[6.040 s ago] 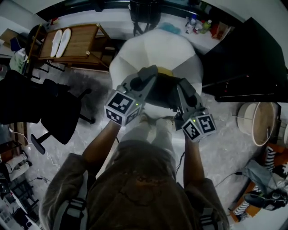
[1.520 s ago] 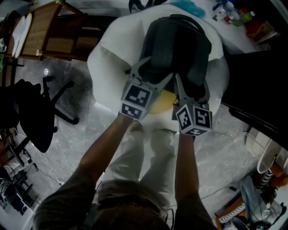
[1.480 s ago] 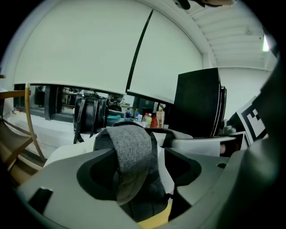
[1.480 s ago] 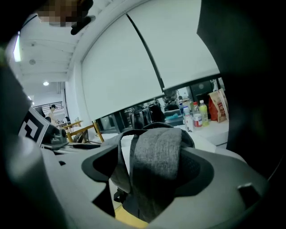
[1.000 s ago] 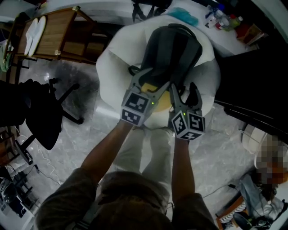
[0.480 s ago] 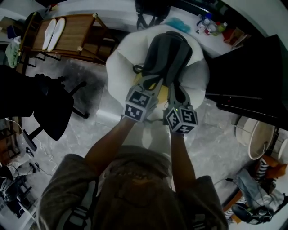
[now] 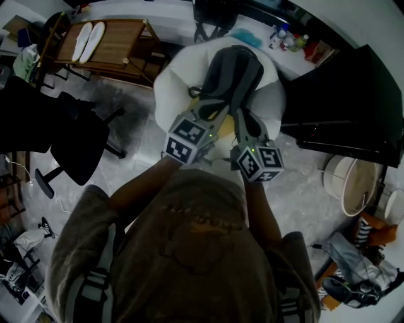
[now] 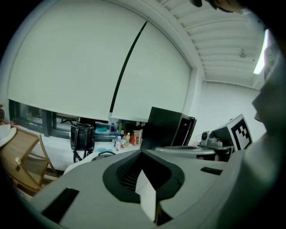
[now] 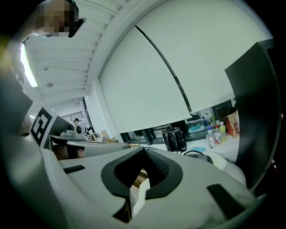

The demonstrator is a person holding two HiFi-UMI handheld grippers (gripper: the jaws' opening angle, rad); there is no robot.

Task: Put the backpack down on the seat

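One grey backpack [image 7: 231, 70] lies on the white seat [image 7: 170, 85]. It runs lengthwise along the middle of the seat, with its top handle at the seat's far edge.

You hold two grippers side by side over the near edge of the seat, both aimed toward the near end of the backpack. The left gripper [image 8: 142, 150] has its jaws pressed fully together with nothing between them. The right gripper [image 9: 145, 147] is the same, with its jaws closed tip to tip and empty. Each carries one marker cube, and both cubes sit on your side of the seat.

Left of the seat stands one wooden rack [image 7: 120, 47] with two white slippers [image 7: 88, 40] lying on it as a pair. Also left of the seat, but nearer to you, is one black office chair [image 7: 72, 142]. One large black cabinet [image 7: 341, 101] stands right of the seat.

Beyond the seat runs the counter [image 7: 167, 16]. One black bag [image 8: 82, 136] stands on it behind the seat's far edge. A small cluster of bottles [image 8: 120, 141] stands on it too, beyond the seat and to the right, too small to count surely. One round white basket [image 7: 346, 183] sits on the floor to the right of the seat and nearer to you.
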